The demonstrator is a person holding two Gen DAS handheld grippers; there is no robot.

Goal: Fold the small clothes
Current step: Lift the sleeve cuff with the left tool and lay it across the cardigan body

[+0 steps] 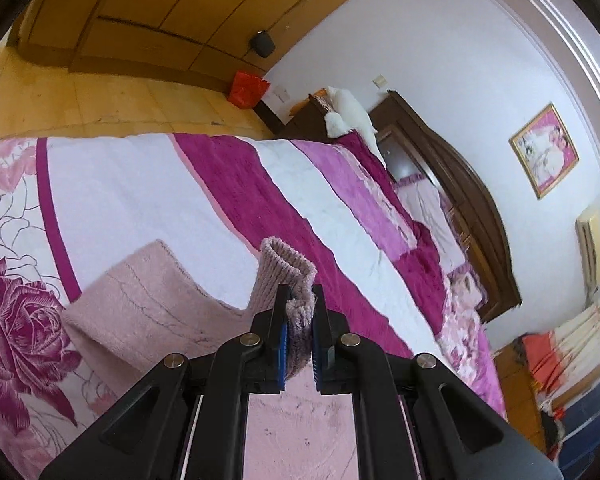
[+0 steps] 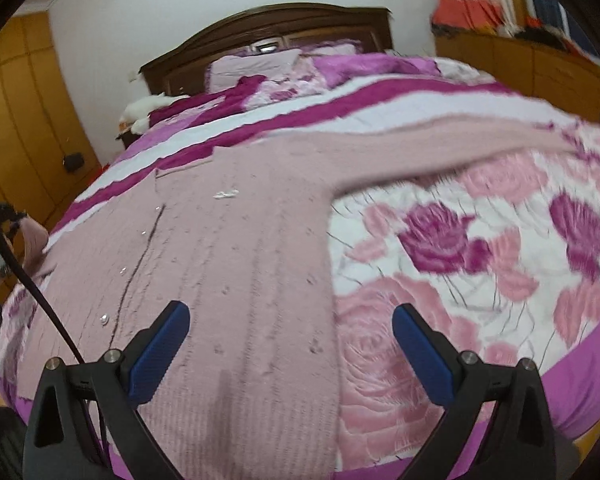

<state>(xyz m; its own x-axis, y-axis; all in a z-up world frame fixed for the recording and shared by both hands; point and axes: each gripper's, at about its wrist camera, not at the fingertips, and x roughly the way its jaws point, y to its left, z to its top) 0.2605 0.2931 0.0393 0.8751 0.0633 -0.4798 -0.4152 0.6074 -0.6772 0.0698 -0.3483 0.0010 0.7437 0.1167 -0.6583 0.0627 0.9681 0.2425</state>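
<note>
Left wrist view: the left gripper (image 1: 299,320) pinches the ribbed cuff (image 1: 286,268) of the pink sweater (image 1: 156,292) lying on the bed (image 1: 148,184); carry it across smoothly.

Right wrist view: the right gripper (image 2: 290,354) hangs spread, empty, over the hem; pin it there.

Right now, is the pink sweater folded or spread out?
Mostly spread: the sweater lies flat on the bed, right sleeve stretched out. The left gripper holds one cuff raised.

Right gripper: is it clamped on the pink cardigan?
No, the right gripper stands wide open above the pink cardigan, with nothing between its blue pads.
</note>
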